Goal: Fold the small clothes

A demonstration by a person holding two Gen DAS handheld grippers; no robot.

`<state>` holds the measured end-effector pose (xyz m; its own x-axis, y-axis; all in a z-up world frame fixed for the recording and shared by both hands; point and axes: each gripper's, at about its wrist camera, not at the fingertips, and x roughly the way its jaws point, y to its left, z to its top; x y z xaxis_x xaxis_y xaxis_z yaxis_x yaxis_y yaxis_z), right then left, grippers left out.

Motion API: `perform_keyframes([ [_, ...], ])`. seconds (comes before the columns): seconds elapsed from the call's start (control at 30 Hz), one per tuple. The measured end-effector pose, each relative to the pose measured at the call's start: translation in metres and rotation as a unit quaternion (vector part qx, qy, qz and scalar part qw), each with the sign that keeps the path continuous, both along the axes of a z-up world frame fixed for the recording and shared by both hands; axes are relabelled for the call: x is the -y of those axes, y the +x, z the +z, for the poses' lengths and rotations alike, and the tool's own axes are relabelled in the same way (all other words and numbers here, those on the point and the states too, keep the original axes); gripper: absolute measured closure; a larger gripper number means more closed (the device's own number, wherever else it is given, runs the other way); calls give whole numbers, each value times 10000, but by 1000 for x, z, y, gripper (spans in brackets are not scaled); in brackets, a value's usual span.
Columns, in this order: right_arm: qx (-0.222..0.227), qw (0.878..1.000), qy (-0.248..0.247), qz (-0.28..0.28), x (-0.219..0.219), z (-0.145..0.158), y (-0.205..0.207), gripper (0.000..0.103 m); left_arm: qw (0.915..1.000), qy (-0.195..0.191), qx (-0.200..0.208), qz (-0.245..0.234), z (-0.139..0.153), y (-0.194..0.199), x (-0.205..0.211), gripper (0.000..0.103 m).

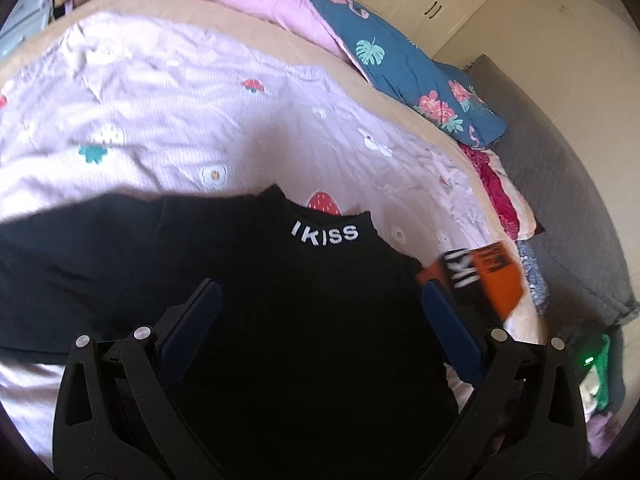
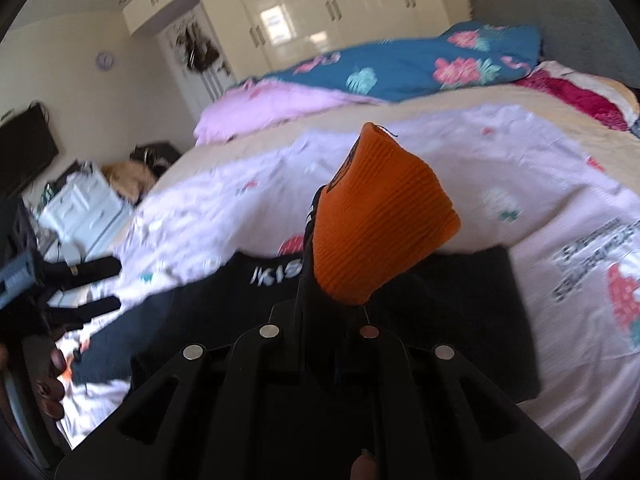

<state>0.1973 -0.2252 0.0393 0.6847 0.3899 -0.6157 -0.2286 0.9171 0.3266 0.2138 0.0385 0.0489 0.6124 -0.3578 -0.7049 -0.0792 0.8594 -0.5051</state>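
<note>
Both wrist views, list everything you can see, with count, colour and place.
Top: one, black with white lettering, spread on the bed under the left gripper.
Cuff: one, orange ribbed, lifted above the top.
Sheet: one, lilac with strawberries and flowers, covering the bed.
Duvet: one, teal floral with pink underside, bunched at the far side.
Wardrobe: one, cream, against the wall.
Left gripper: open above the top.
Right gripper: shut on the cuff.

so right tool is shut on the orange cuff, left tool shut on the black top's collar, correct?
Not quite. The left tool is open, hovering over the black top, gripping nothing, per the left wrist view. The right tool is indeed shut on the orange cuff.
</note>
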Motion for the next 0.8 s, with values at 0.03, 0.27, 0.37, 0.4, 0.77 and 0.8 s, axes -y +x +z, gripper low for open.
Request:
perform_keyframes([
  [0.03,-76,9999,-23,72,-7,-7,1,95,10000,-30,-23,-10,-4,0,-1,9],
  [0.27,-520,9982,-52,306,-40,-44,2,92,9990,-301,-337,-53,-34,6,-1,9],
  [0.37,-794,9958,45,459,-47,-58,0,82,9980,-378,-504,-77,-50,10,1,9],
  [0.4,-866,9949,65,511,-49,-61,-1,78,9976,-390,-560,-78,-55,11,2,9],
  [0.77,-1000,9901,487,857,-30,-47,-46,39,9941,-296,-970,-379,-98,17,25,37],
  [0.8,-982,9906,509,807,-26,-44,-49,39,9938,-263,-996,-414,-101,17,29,41],
])
